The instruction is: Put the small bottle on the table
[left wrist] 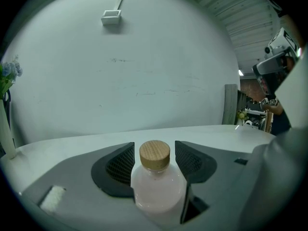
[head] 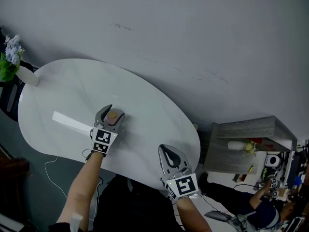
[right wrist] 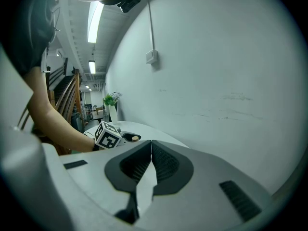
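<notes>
As the small bottle (left wrist: 156, 189) stood upright on the white bench (head: 145, 95), the placing step appeared complete; the next move called for a straight retreat that avoided clipping the bottle. The left tool (left wrist: 154, 146) was spread wide, its jaws flanking the bottle without pressing it. The right tool (right wrist: 151, 143) was closed and empty.

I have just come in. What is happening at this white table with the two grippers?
A person holds a gripper in each hand over the white oval table. The left gripper has the small bottle, which has a wooden cap, upright between its jaws. The jaws stand apart and do not seem to press on it, so the bottle appears to be set down on the table. The right gripper is near the table's edge closest to the person, with its jaws together and nothing in them.
</notes>
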